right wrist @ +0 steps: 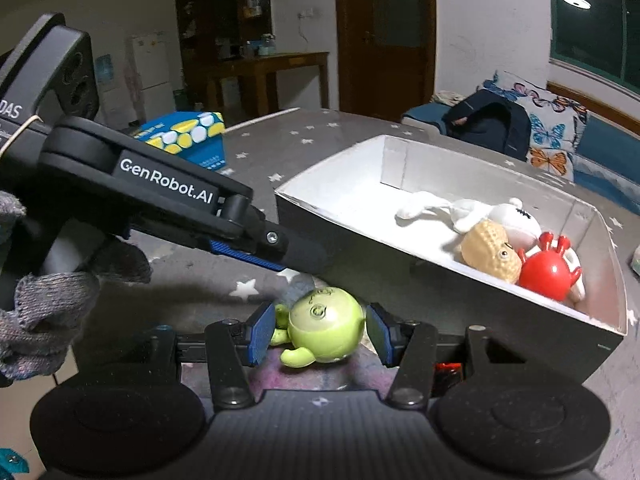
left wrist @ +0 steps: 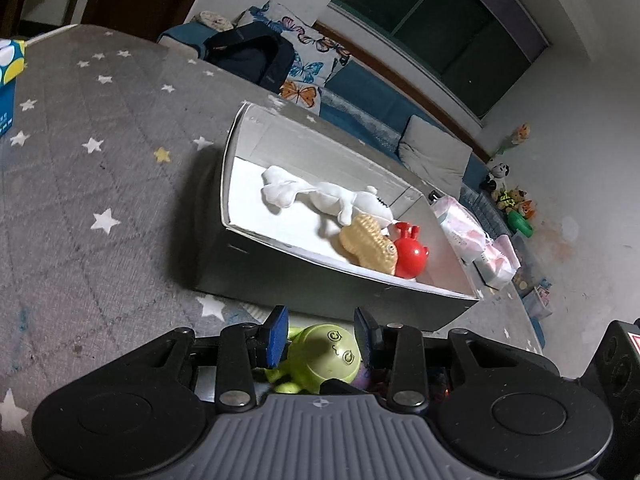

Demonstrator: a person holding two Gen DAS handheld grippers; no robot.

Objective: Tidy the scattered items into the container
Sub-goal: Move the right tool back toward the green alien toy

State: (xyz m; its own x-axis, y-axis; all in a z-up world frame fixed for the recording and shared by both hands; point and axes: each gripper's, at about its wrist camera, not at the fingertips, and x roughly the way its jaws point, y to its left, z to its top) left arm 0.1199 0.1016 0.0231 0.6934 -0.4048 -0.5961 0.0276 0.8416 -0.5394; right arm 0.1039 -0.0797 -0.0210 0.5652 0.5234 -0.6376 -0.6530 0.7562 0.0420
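Note:
A green round toy (left wrist: 326,354) (right wrist: 326,328) lies on the star-patterned table cover, just in front of the grey cardboard box (left wrist: 226,184) (right wrist: 320,210). My right gripper (right wrist: 320,308) is open, its blue pads on either side of the toy with a narrow gap at the body. My left gripper (left wrist: 321,312) is open too. In the right wrist view it (right wrist: 286,258) reaches in from the left, its tips just above the toy. Inside the box lie a white plush (left wrist: 320,196) (right wrist: 460,208), a tan peanut toy (left wrist: 370,244) (right wrist: 490,254) and a red toy (left wrist: 410,254) (right wrist: 548,272).
A blue and yellow tissue box (left wrist: 8,80) (right wrist: 188,140) stands at the table's far side. A pink and white pack (left wrist: 472,236) lies against the box's far end. A dark backpack (left wrist: 248,56) sits on the sofa behind. A gloved hand (right wrist: 48,300) holds the left gripper.

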